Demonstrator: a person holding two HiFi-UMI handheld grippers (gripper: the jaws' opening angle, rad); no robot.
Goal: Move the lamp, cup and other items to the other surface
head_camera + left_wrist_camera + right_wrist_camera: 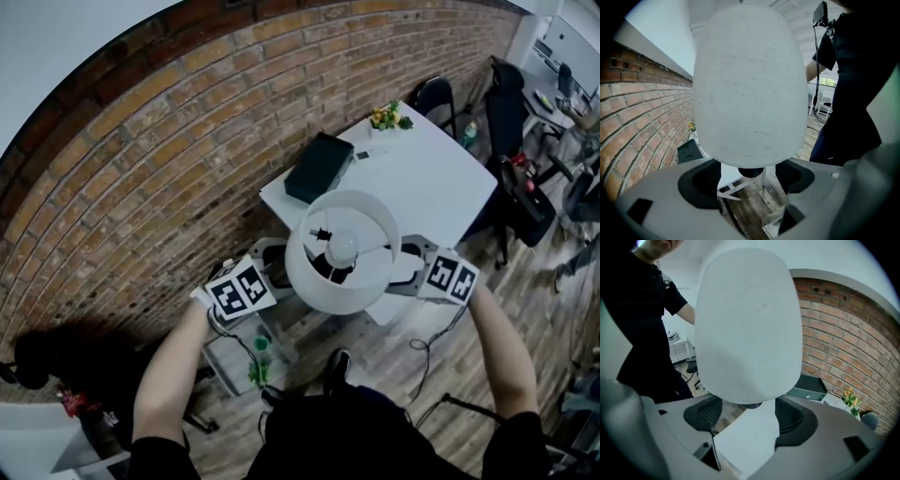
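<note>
A lamp with a white drum shade (319,281) and a bare bulb (342,248) hangs between my two grippers, over the wooden floor just off the near corner of the white table (441,178). My left gripper (278,267) presses on the shade's left side and my right gripper (405,267) on its right, each with its jaws spread wide against the shade's curve. The shade (750,84) fills the left gripper view above the left gripper (747,183). It does the same (747,324) above the right gripper (750,420). The lamp's base is hidden.
On the table lie a black box (319,166) and a small pot of flowers (389,117). Black chairs (436,94) stand behind the table. Below my left arm is a low stand with a green bottle (260,361). A brick wall (141,159) runs along the left.
</note>
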